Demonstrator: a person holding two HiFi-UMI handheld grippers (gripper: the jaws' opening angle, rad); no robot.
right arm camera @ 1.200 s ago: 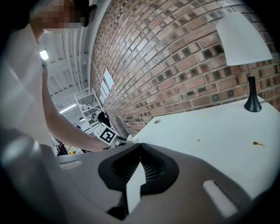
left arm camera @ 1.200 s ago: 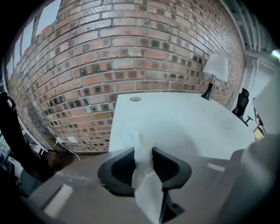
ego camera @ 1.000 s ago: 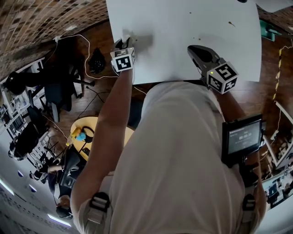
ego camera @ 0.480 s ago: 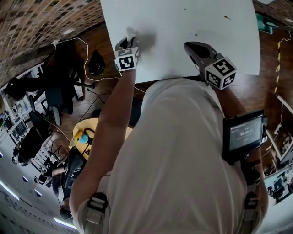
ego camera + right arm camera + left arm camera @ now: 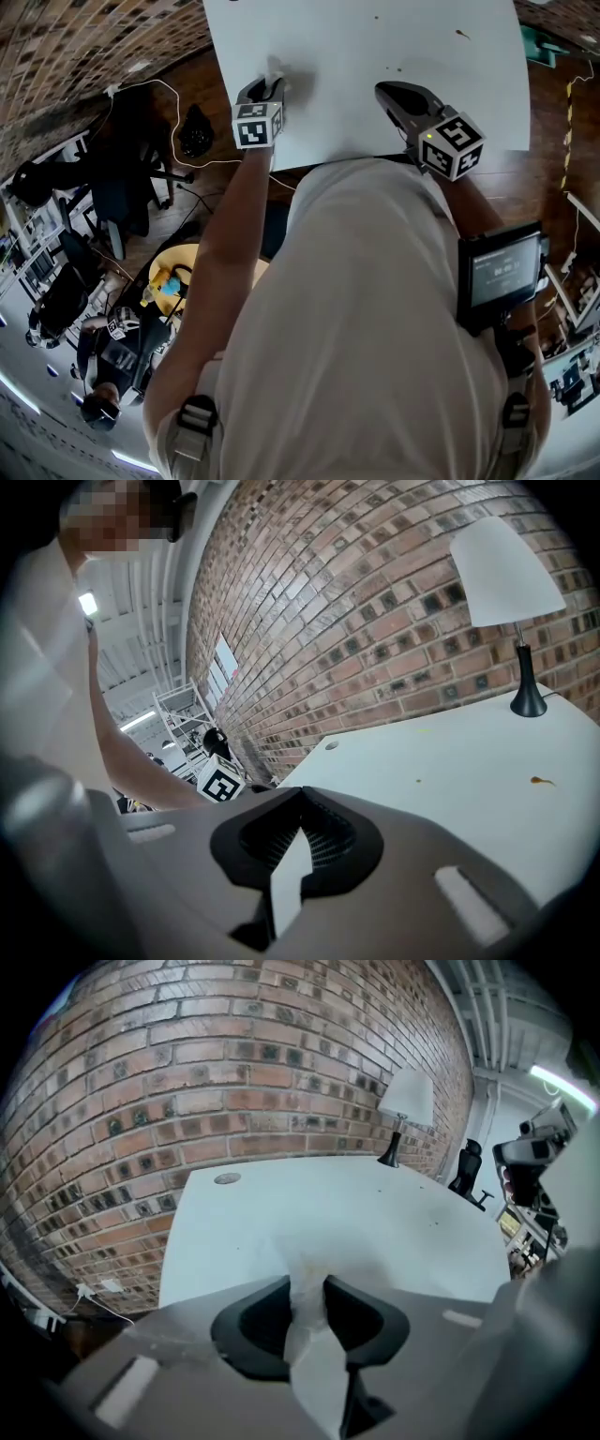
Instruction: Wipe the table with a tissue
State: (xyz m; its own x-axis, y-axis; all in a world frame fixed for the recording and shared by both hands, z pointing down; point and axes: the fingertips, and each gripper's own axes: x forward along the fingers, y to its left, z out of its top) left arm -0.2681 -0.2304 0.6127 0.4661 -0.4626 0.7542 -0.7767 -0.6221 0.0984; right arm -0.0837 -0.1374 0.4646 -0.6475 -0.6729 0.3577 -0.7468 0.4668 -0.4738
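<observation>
The left tool (image 5: 307, 1290) has its jaws closed on a white crumpled paper tissue (image 5: 314, 1344). The front end of the tissue lies on the white flat desk (image 5: 281, 1204), just ahead of the jaws. The right tool (image 5: 302, 797) is well apart to the right, with its jaws together and empty. A small brown stain (image 5: 541, 780) lies beyond it.

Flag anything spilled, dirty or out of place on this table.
A few small brownish marks dot the white table: one stain toward the lamp, smaller specks ahead of the right gripper. Nothing else stands out.
</observation>
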